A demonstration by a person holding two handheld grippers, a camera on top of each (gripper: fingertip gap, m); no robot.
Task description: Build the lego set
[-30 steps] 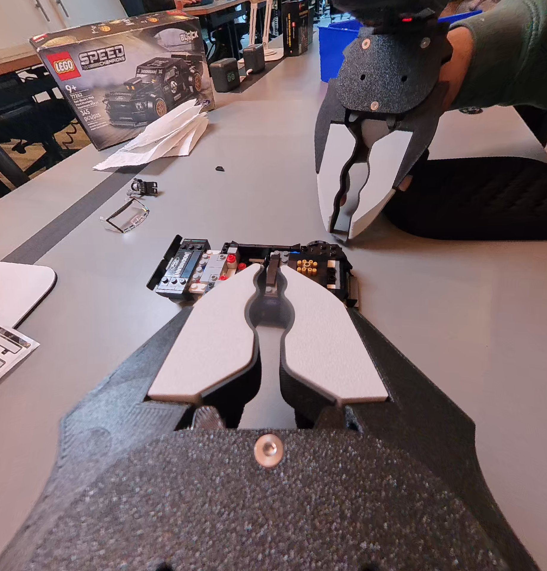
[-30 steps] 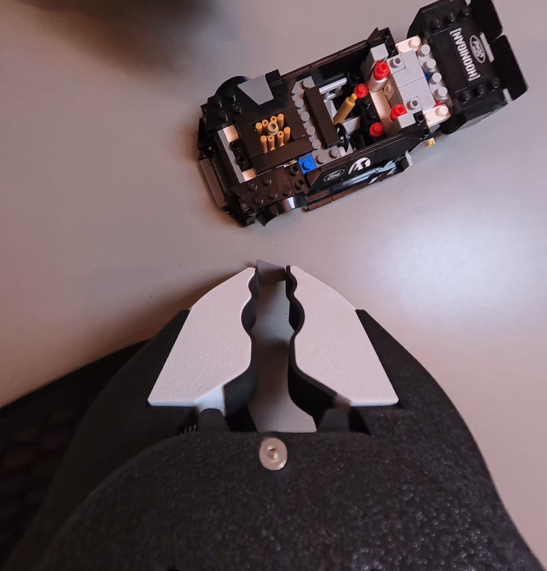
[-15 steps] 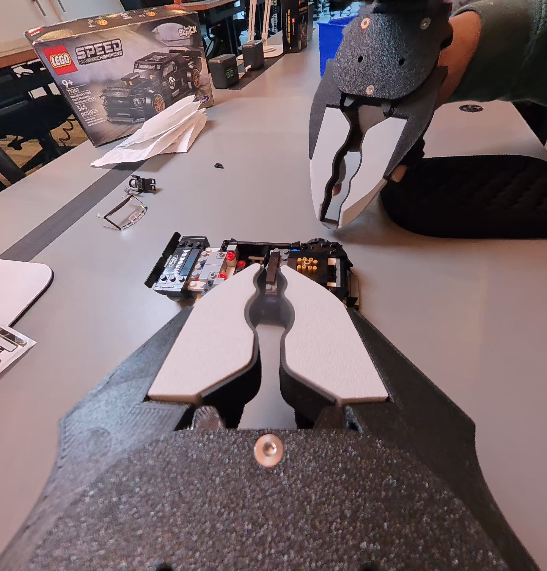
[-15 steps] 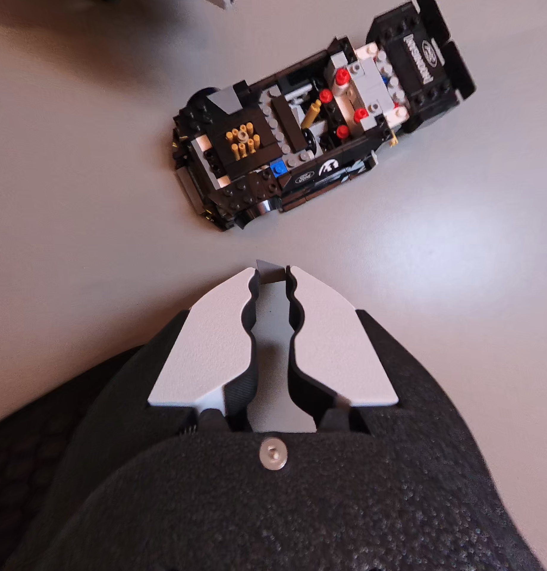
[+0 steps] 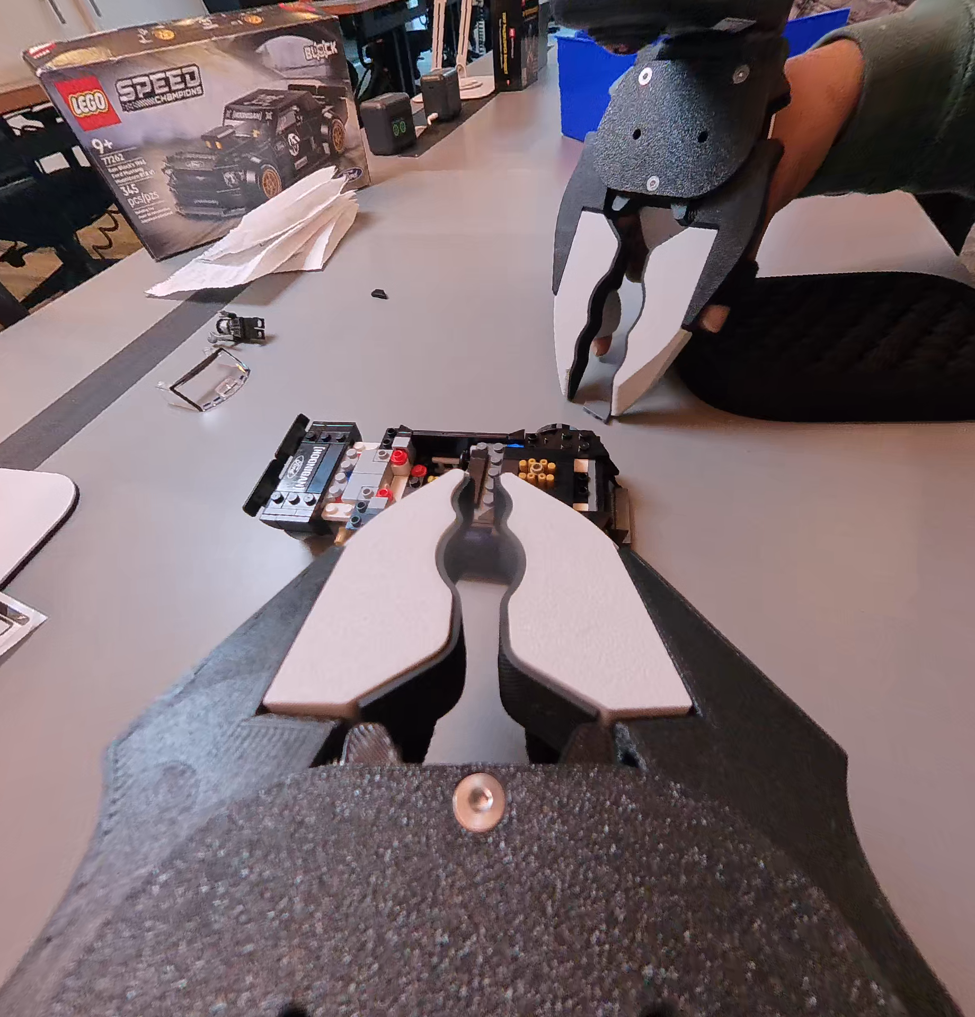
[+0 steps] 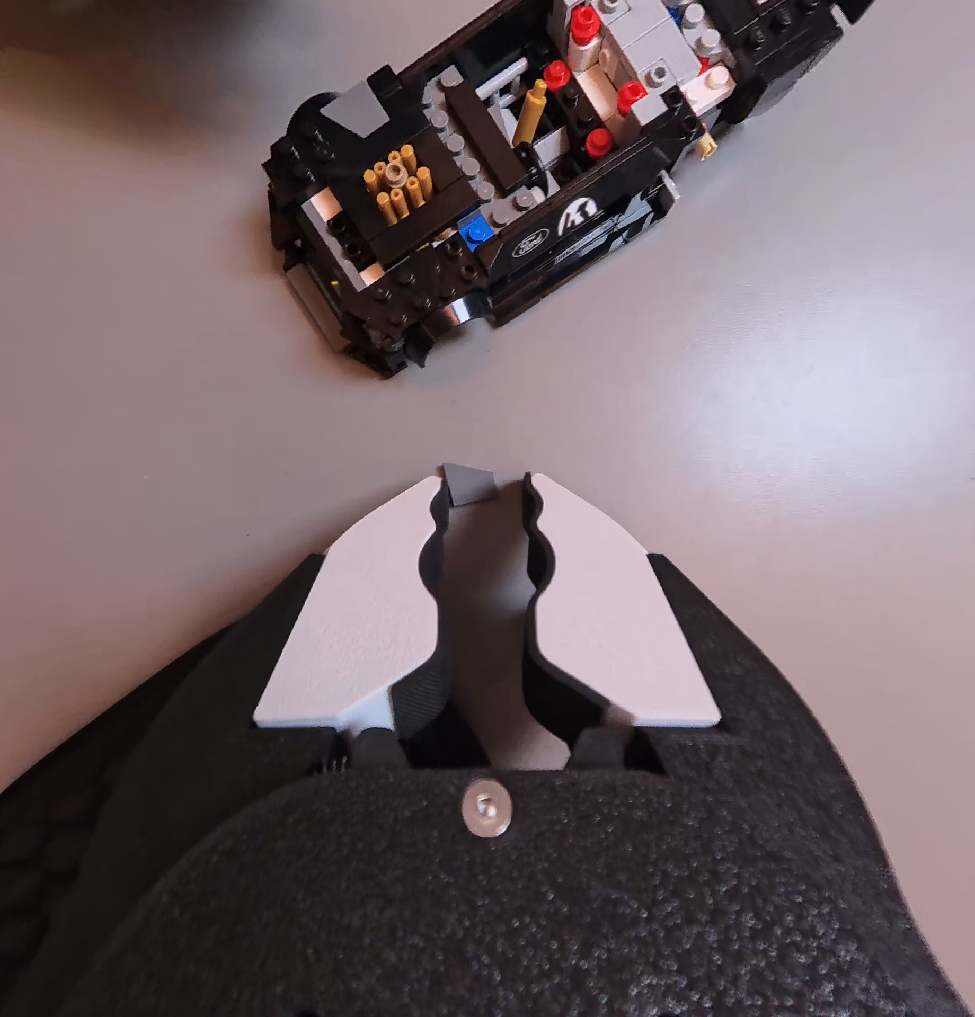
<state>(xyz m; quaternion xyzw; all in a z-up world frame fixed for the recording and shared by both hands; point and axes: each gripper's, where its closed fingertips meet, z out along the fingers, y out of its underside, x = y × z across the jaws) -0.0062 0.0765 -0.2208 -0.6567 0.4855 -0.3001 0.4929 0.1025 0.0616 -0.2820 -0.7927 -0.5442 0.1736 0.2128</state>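
Far left of my left tongs (image 5: 482, 484): a white rounded board corner (image 5: 17, 512) and a printed paper sheet (image 5: 1, 627), both flat on the smooth grey tabletop (image 5: 777, 578).

Ahead and left: a glossy cardboard set box (image 5: 199, 126), crumpled white paper bags (image 5: 270, 236) against it, a clear curved windscreen piece (image 5: 210, 379), a small black clip assembly (image 5: 243, 326), a tiny black piece (image 5: 379, 294).

Left tongs: white flat-faced fingers with wavy inner edges, textured black housing. I hold them nearly closed, pinching a narrow dark studded plate (image 5: 488, 468) at the tips.

Directly beyond those tips: the part-built black car (image 5: 364, 479), studded, roof off, with red studs, grey bricks and a cluster of tan pins. In the right wrist view the car (image 6: 474, 181) lies ahead of the right tongs, apart from them.

Right tongs (image 6: 485, 484): parted a little. A small smooth grey sloped tile (image 6: 469, 483) sits at the tips against the left finger, clear of the right one. In the left view these tongs (image 5: 598, 404) point down at the tabletop just beyond the car.

Behind them: a black quilted pad (image 5: 859, 341); farther back, a blue bin (image 5: 584, 82).
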